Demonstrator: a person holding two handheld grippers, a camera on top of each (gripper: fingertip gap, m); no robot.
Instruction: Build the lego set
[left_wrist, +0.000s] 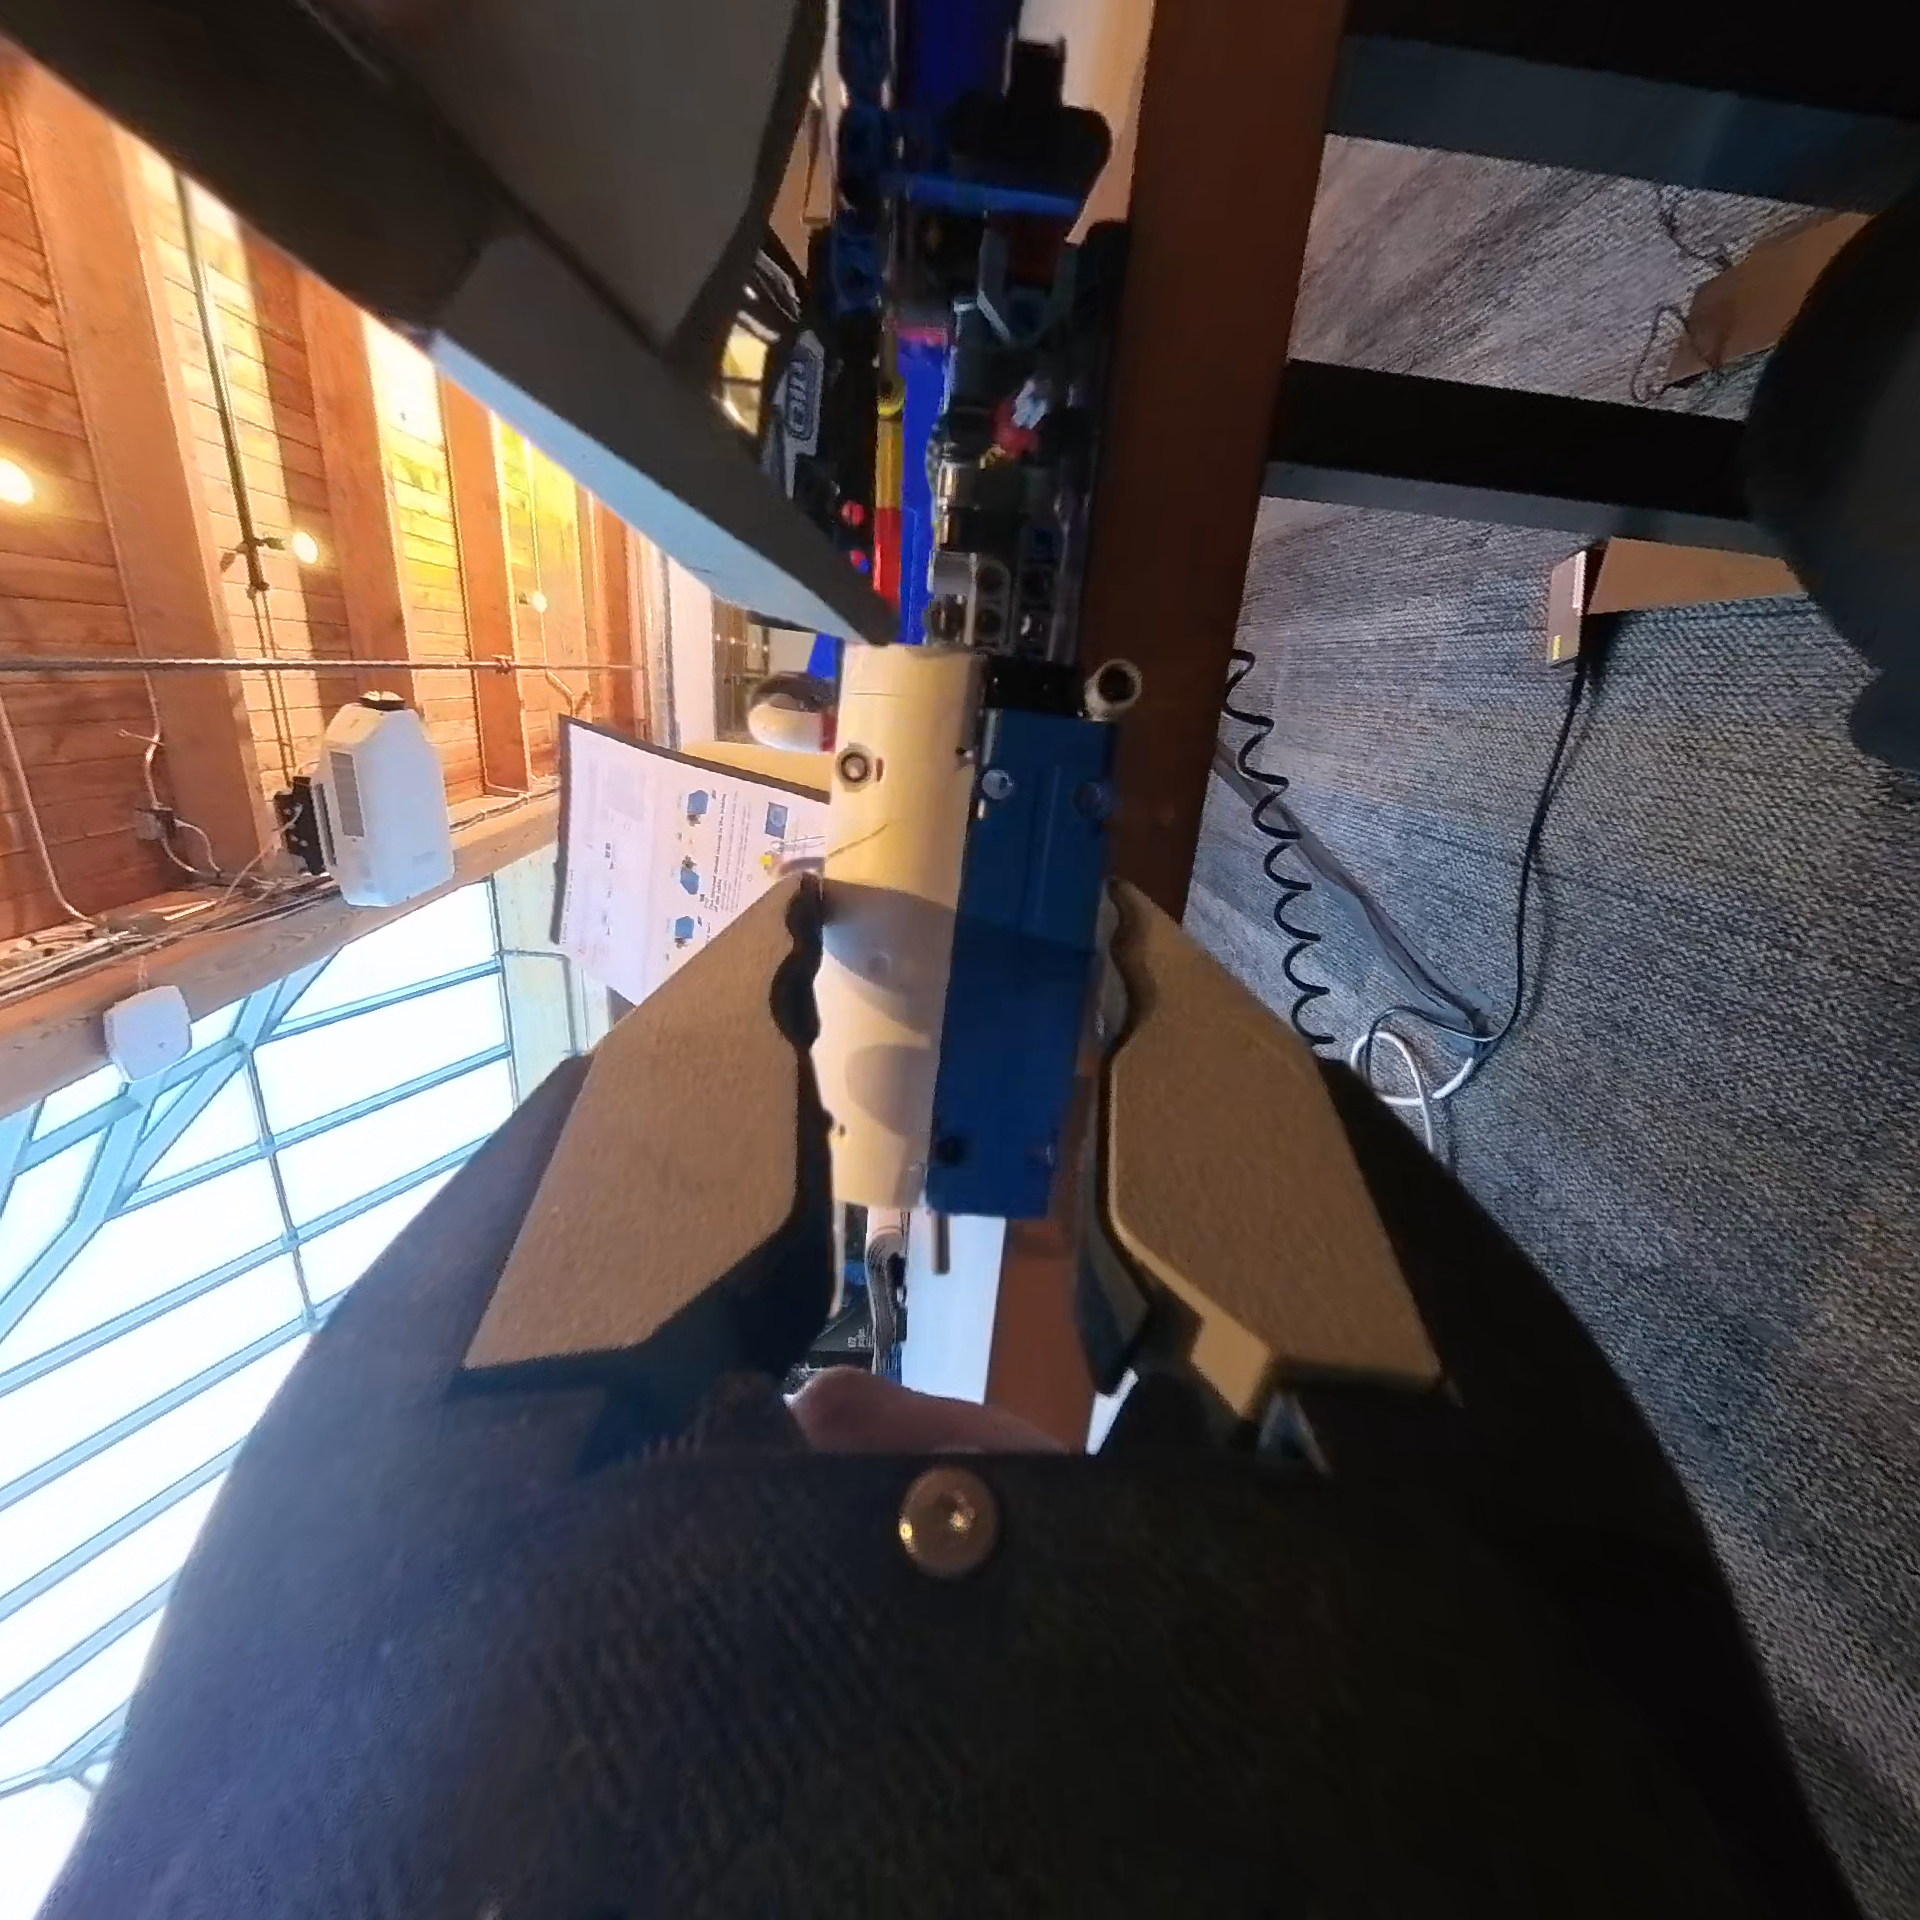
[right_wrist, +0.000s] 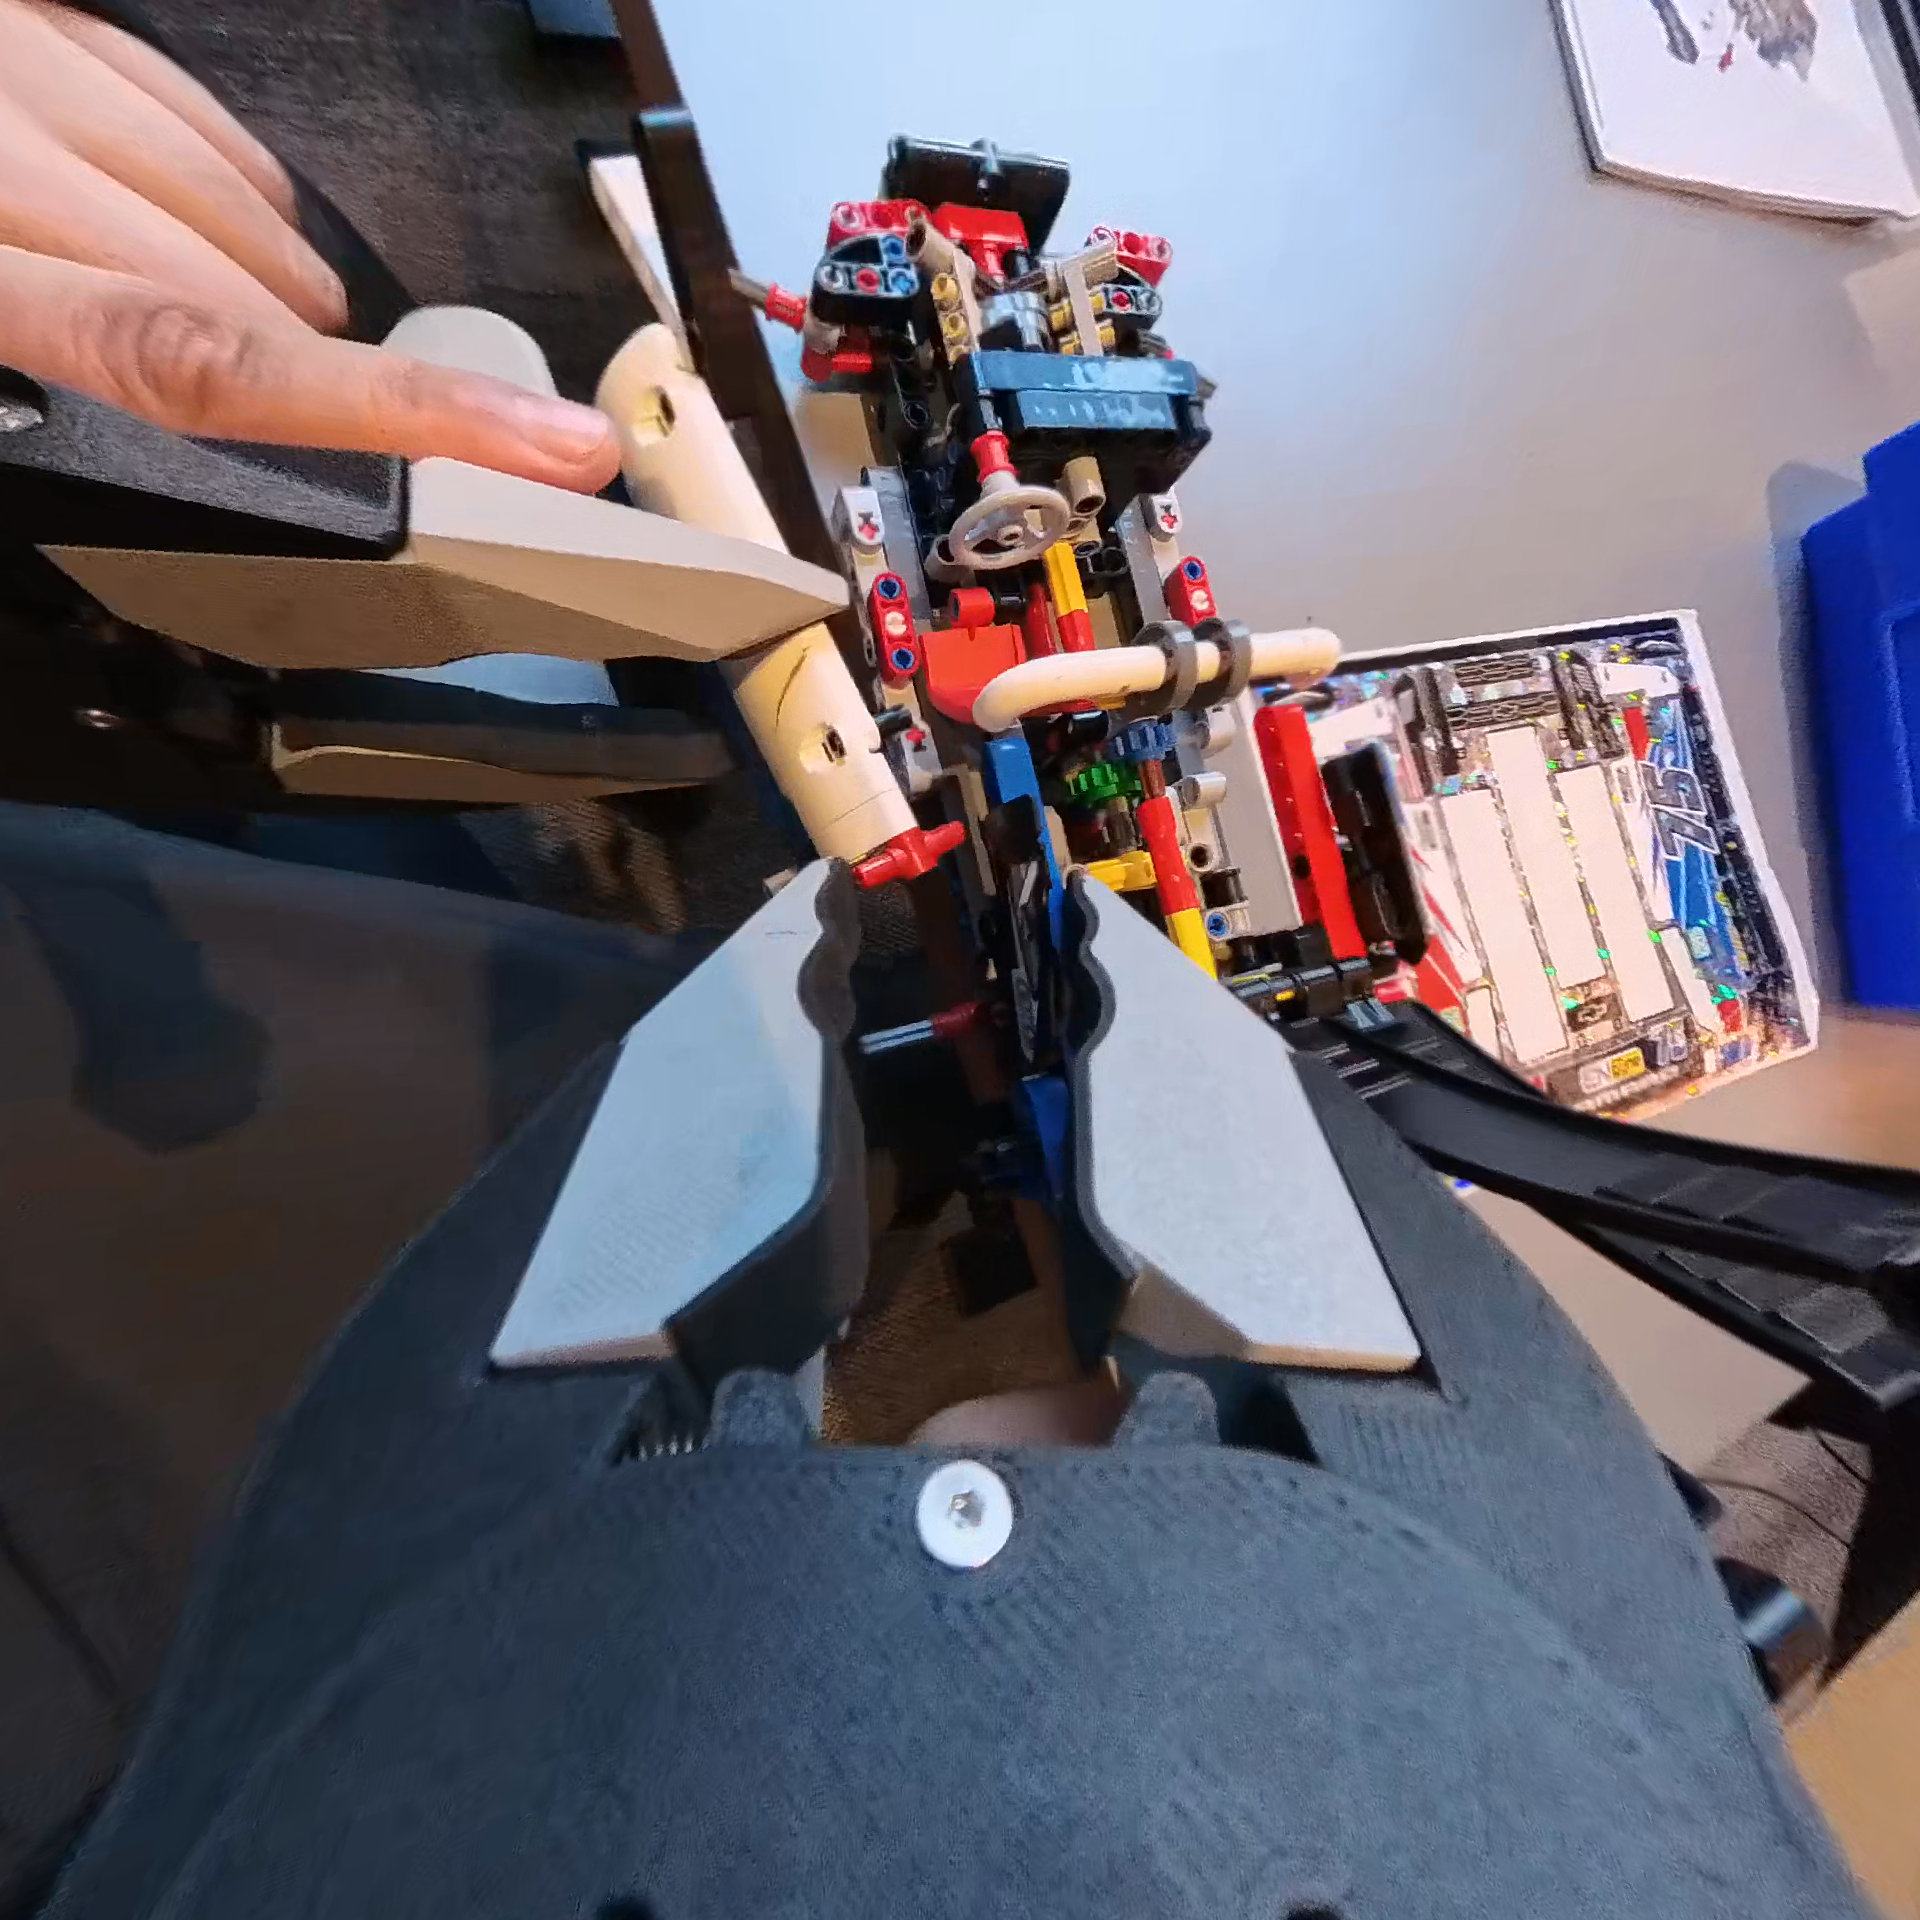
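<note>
Both grippers pinched the stiff, fiddly lego model (right_wrist: 1039, 644): left gripper (left_wrist: 961, 987) on its white-and-blue panel (left_wrist: 966, 935), right gripper (right_wrist: 961, 956) centre-frame on the chassis edge.

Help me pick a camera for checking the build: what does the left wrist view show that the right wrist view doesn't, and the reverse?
Only the left wrist view shows the blue panel gripped alongside the white panel, the instruction booklet, and the carpet with a coiled cable.

Only the right wrist view shows the steering wheel, the green gear, the sticker sheet, and a hand.

Both show the lego car, the white panel, and both grippers, left and right.
</note>
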